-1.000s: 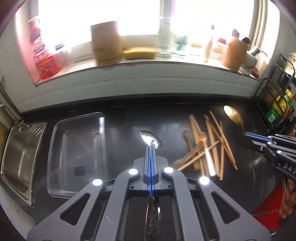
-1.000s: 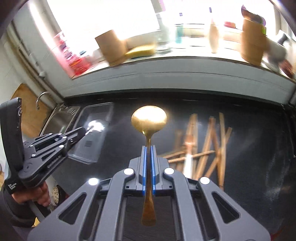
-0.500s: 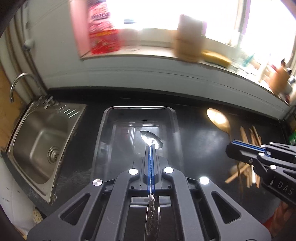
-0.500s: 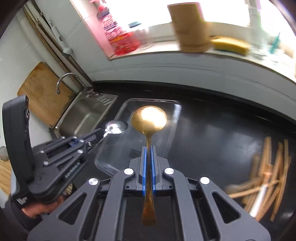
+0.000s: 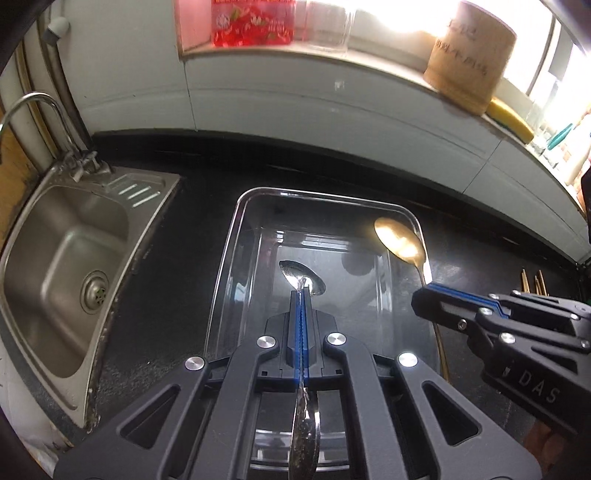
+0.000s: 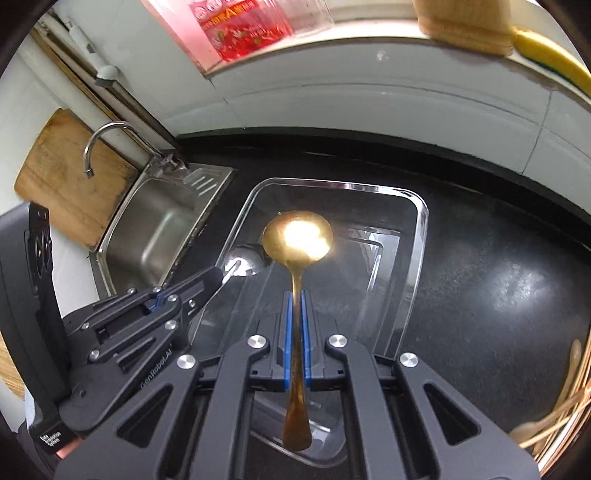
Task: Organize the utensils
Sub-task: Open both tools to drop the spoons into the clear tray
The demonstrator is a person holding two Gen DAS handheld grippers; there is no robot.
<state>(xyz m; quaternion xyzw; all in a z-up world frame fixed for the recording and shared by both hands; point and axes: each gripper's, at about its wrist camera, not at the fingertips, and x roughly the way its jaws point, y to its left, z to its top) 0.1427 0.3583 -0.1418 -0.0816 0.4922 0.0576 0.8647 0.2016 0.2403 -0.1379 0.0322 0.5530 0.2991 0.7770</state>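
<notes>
Two wrist views look down on a black kitchen counter [image 5: 166, 288]. In the left wrist view, the left gripper [image 5: 302, 291] fills the lower centre of the frame, its blue-lined jaws pressed together on the neck of a silver spoon [image 5: 303, 280]. The spoon's bowl sits just above the jaw tips, and its handle runs back toward the bottom edge. Behind the spoon, in the middle of the frame, lies a clear rectangular tray [image 5: 229, 258] on the counter. At the right of this view the right gripper [image 5: 424, 295] reaches in from the lower right, its jaws clamped on the stem of a gold spoon [image 5: 400, 240] whose bowl shows over the tray's upper right corner. A steel sink [image 5: 66, 266] with a curved tap occupies the left side, and a few wooden chopsticks [image 5: 533, 284] peek in at the right edge. On the windowsill in the upper right stands a wooden holder [image 5: 469, 62], with a red package [image 5: 251, 22] at the top centre. In the right wrist view, the gold spoon stands at the centre of the frame, over the tray, and the silver spoon's bowl shows just to its left.
</notes>
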